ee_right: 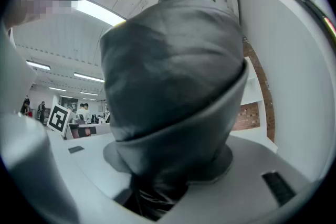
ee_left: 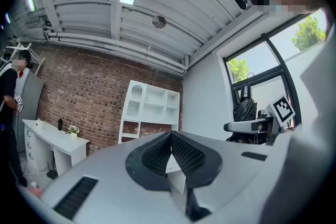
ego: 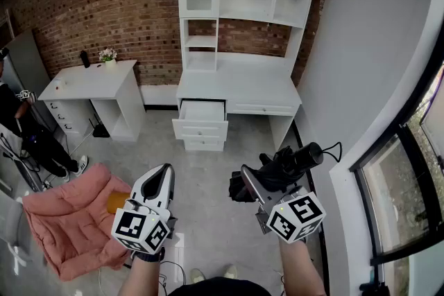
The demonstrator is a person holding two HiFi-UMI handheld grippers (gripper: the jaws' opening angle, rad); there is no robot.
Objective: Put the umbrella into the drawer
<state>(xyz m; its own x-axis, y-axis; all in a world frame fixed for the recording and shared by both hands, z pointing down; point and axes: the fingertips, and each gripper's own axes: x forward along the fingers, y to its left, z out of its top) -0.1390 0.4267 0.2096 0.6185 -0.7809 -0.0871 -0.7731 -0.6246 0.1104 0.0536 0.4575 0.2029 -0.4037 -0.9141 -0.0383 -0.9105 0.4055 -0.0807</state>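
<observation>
Tongs first: the right tongs point(ego: 254, 184) are clamped on the umbrella point(ego: 286, 164), which is folded and black. In the right gripper view its fabric fills the whole gap btw the jaws. The left tongs point(ego: 161, 181) are closed w/ nothing in them, and the pads meet at the tip.

The relation that matters is this: the open drawer point(ego: 200, 129) is ahead of both tongs and well apart from them, across bare floor, under the white surface point(ego: 239, 88). It is more in line w/ the left tongs than w/ the right tongs.

The umbrella's long axis runs across the right tongs, from low-left up to the cap end at upper-right, so it is slanted vs. the drawer's width. I judge the right hand must carry it fwd and a bit leftward, then turn it to lie along the drawer.
</observation>
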